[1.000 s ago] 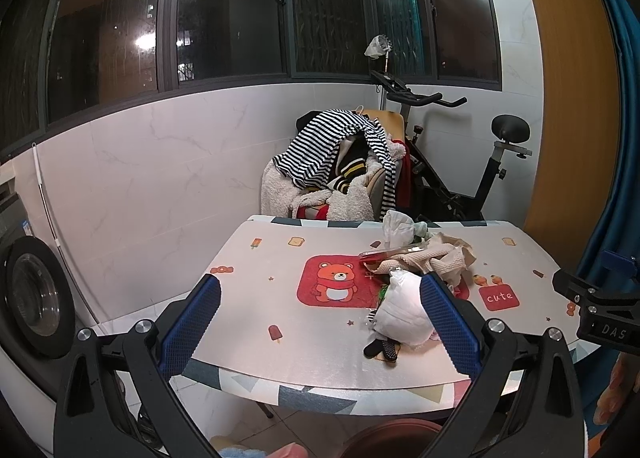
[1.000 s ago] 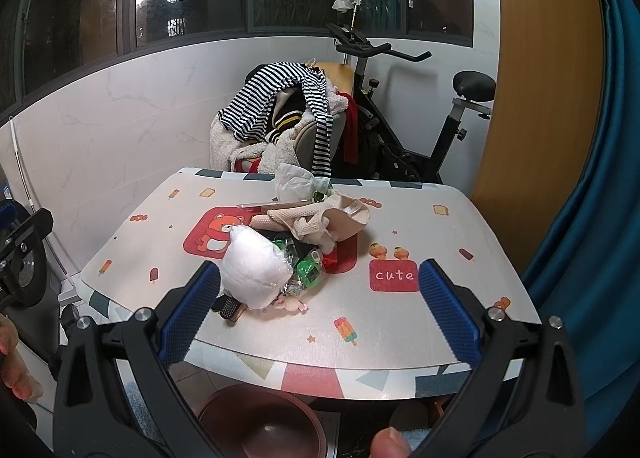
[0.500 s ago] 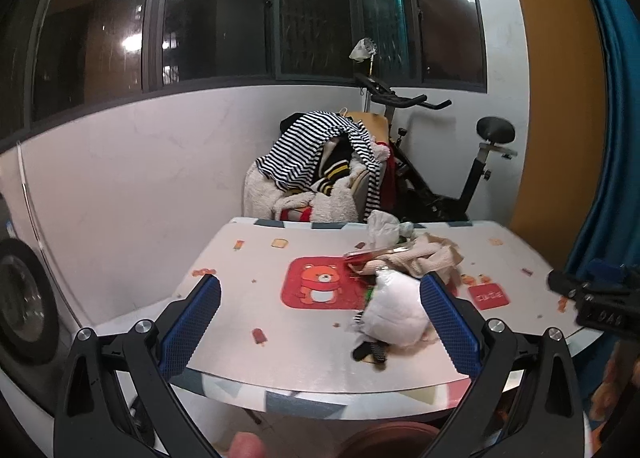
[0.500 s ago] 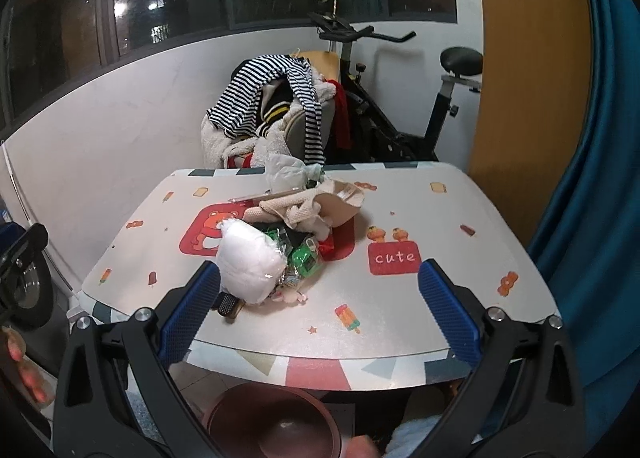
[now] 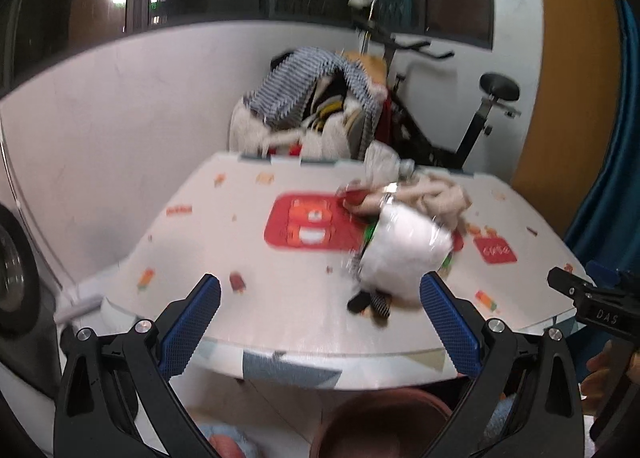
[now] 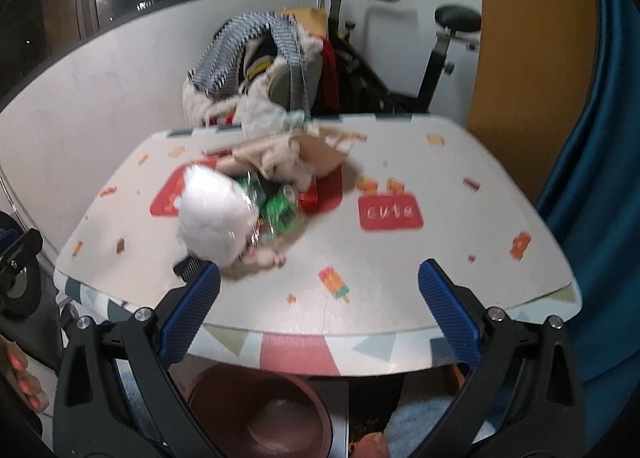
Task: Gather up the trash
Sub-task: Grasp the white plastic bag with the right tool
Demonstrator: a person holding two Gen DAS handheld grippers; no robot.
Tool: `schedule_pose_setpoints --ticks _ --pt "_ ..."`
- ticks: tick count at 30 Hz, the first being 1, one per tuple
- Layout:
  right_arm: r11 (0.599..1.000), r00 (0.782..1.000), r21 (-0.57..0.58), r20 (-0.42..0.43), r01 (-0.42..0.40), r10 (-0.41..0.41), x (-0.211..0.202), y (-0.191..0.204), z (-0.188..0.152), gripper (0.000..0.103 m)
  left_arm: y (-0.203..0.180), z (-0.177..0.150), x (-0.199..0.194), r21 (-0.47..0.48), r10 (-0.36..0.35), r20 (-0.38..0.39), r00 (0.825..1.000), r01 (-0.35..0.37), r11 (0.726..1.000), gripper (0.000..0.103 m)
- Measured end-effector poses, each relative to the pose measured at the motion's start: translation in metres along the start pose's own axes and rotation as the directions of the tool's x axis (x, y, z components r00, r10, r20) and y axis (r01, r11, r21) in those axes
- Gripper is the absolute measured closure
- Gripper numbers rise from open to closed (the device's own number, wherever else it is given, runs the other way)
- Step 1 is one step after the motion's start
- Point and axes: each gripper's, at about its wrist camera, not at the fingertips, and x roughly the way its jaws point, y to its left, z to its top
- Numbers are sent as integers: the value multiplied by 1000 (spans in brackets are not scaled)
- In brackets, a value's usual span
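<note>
The desk [image 6: 460,258] is the landmark here: a pale top printed with small ice lollies, a red bear panel and a red "cute" label, edged with coloured triangles. Beyond its far edge stands an exercise bike [image 6: 436,57], and just left of that bike a chair heaped with clothes [image 6: 256,57], a striped top draped over the heap. A blue curtain [image 6: 600,137] hangs off the desk's right side.

Under the desk's near edge sits a brown-red round bin [image 6: 260,414], open-mouthed, on the floor.

The trash pile [image 6: 276,185] lies on the desk's middle, toward its left half in the right wrist view. Its biggest piece is a white crumpled bag [image 6: 212,213] at the near-left end of the pile; behind it are beige paper and cloth scraps [image 6: 288,157], and beside it green wrappers [image 6: 282,213]. A small dark striped scrap [image 5: 370,302] pokes out at the pile's near side. Both views are motion-blurred, so finer items cannot be told.

The left tongs [image 5: 320,322] are spread wide and hold nothing, hanging over the desk's near edge with the white bag just ahead of the right-hand finger. The right tongs [image 6: 320,306] are likewise spread wide and empty, above the near edge, the white bag just ahead of the left-hand finger.
</note>
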Motion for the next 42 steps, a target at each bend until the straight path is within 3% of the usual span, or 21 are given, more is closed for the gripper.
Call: schedule_pose_setpoints --ticks 4,12,19,25,29,31,36,42 --pt "1000 999 0 -49 -21 21 21 0 -8 5 15 -5 19 -21 67 -41 997 -68 997 5" --pt "999 998 -34 -58 -28 26 51 15 -1 5 60 -7 46 -180 54 -86 995 -69 981 6" --pt "989 990 -52 -47 -136 134 80 51 23 5 77 -13 60 -217 67 -113 991 -90 972 6" --pt "969 970 137 -101 -207 221 131 86 33 5 97 -19 68 -249 95 -132 987 -125 960 9" --pt "977 980 175 -136 -121 146 164 104 39 5 109 -23 69 -264 111 -134 985 -143 954 11" --pt "972 972 204 -174 -119 156 179 105 37 5 116 -25 70 -276 112 -141 984 -148 950 15" --pt "968 955 163 -199 -190 221 174 106 39 24 118 -23 68 -289 120 -145 982 -158 944 18" --pt "946 937 183 -180 -267 299 147 94 31 27 100 -16 55 -262 115 -113 987 -141 955 18"
